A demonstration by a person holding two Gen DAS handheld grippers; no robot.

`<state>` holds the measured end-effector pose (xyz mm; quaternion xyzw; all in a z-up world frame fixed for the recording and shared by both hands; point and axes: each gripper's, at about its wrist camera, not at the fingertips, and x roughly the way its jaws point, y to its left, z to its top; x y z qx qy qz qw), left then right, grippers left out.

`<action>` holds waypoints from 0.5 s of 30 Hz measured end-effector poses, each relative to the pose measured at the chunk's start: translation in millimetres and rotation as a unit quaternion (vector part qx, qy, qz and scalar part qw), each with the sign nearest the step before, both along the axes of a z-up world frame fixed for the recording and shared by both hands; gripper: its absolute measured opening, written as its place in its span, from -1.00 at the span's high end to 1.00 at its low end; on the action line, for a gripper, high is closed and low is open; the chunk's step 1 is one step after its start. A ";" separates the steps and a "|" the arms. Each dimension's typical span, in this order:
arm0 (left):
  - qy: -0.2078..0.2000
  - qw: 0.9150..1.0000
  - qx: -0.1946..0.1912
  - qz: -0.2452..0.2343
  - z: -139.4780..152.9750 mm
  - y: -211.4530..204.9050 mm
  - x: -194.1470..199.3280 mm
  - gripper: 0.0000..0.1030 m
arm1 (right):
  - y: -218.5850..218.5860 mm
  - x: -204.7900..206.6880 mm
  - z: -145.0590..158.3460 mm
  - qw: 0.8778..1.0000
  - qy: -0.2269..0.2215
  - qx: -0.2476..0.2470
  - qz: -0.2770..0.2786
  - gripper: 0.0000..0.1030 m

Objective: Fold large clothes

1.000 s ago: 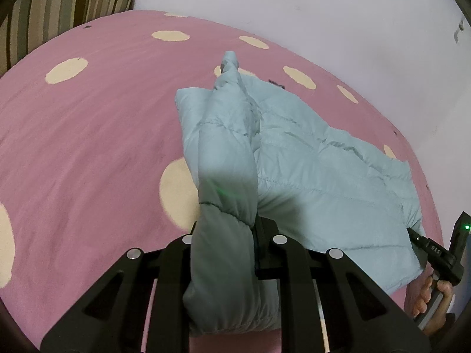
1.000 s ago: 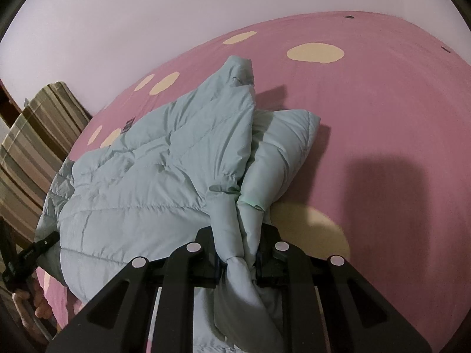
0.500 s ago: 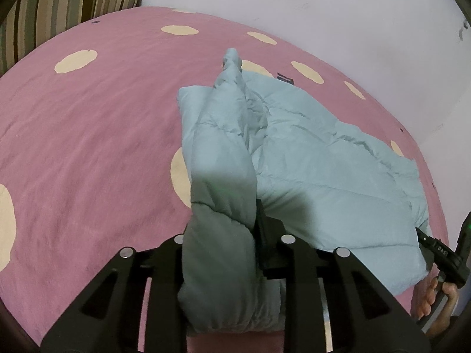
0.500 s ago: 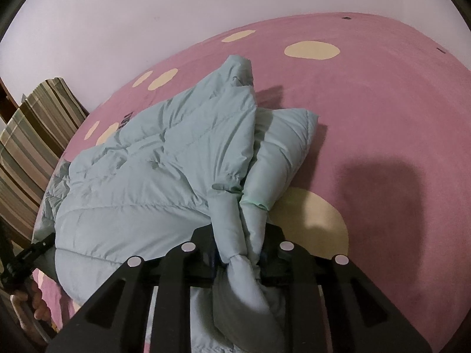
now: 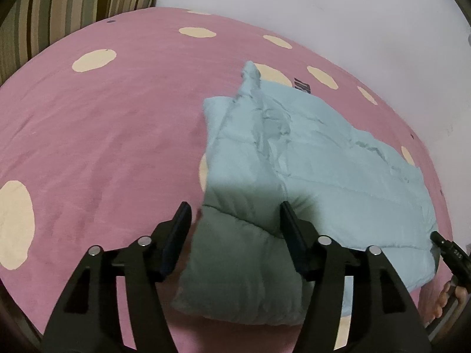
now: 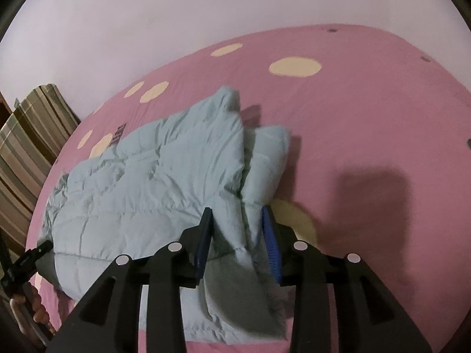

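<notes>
A light blue puffer jacket [image 5: 329,176] lies on the pink bed [image 5: 103,135], partly folded, with a sleeve laid along its left edge. My left gripper [image 5: 234,216] is open, its jaws apart on either side of the sleeve's thick end. In the right wrist view the jacket [image 6: 153,182] spreads to the left, and my right gripper [image 6: 237,216] is open with jacket folds lying loosely between the blue pads [image 6: 269,235]. The right gripper's tip shows in the left wrist view [image 5: 450,250].
The pink cover has cream dots [image 6: 294,66]. A striped headboard [image 5: 73,8] stands at the left, also in the right wrist view [image 6: 26,153]. A white wall [image 5: 323,14] runs behind the bed. A hand [image 6: 26,306] holds the left gripper.
Both grippers have opened and let go of the jacket. The sleeve end and the folded corner have dropped onto the bed.
</notes>
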<state>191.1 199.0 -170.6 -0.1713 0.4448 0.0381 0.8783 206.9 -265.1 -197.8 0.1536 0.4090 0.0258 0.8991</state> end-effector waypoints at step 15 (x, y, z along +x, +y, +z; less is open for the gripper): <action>-0.007 1.000 -0.013 0.004 4.2 14.5 0.0 -0.32 | 84.2 -9.8 36.5 0.995 -0.036 0.015 0.087 0.58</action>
